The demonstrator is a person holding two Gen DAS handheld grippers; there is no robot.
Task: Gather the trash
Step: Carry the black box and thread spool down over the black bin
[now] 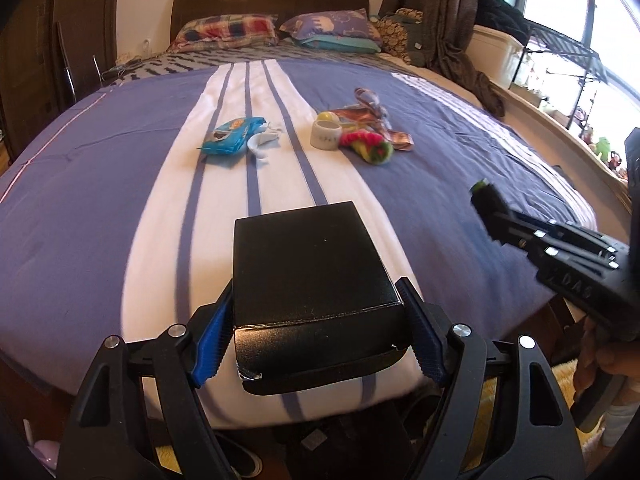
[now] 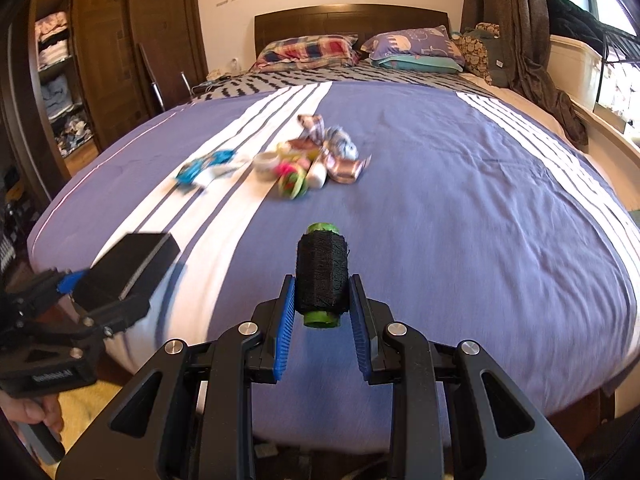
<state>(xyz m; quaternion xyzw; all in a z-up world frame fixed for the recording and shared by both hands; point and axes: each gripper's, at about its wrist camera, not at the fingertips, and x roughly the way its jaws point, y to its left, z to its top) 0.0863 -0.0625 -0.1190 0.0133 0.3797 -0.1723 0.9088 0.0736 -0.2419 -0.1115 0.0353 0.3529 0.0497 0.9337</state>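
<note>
My left gripper (image 1: 316,332) is shut on a black box (image 1: 312,268) and holds it above the foot of the bed; it shows in the right wrist view too (image 2: 128,268). My right gripper (image 2: 322,312) is shut on a spool of black thread with a green core (image 2: 322,276), over the purple bedspread. Farther up the bed lie a blue snack wrapper (image 1: 232,136) with white scraps, a white cup (image 1: 326,134), a pink and green fuzzy item (image 1: 370,146) and shiny crumpled wrappers (image 1: 372,108). The same pile shows in the right wrist view (image 2: 316,156).
The bed (image 1: 100,184) has a purple cover with white stripes, pillows (image 1: 228,30) and a dark headboard. A wardrobe (image 2: 104,52) stands at the left. A curtain (image 1: 452,20), a window sill and a black rack (image 1: 560,52) are at the right. Shoes lie on the floor below.
</note>
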